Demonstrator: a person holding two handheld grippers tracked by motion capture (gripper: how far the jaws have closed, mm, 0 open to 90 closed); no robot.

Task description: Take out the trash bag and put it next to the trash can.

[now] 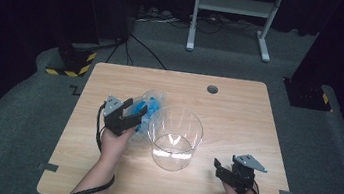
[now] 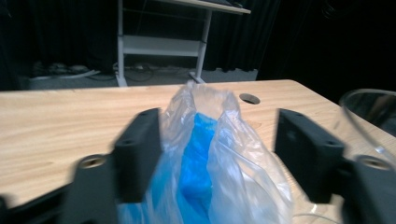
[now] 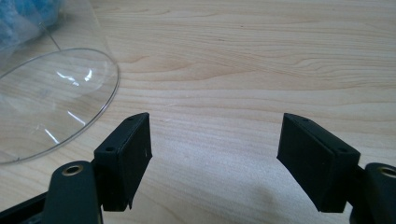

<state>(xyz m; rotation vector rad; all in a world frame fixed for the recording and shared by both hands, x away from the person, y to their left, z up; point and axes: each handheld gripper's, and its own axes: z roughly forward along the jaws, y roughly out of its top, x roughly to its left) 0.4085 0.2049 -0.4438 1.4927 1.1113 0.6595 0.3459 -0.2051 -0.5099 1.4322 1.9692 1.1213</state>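
Observation:
A clear plastic bag [image 1: 153, 103] with blue stuff inside lies on the wooden table [image 1: 238, 116], just left of a clear plastic tub [image 1: 174, 137]. My left gripper [image 1: 135, 110] is open, its jaws spread on either side of the bag [image 2: 210, 154]; the left jaw touches the plastic and the right jaw stands a little off it. The tub's rim [image 2: 369, 116] shows at the right edge of the left gripper view. My right gripper [image 1: 219, 166] is open and holds nothing, low over bare wood to the right of the tub [image 3: 46, 93].
A round cable hole [image 1: 212, 89] is near the table's far edge. Beyond the table are a white metal stand [image 1: 232, 6], loose cables on the grey floor, and black bases with yellow-black tape [image 1: 71, 63] at both sides.

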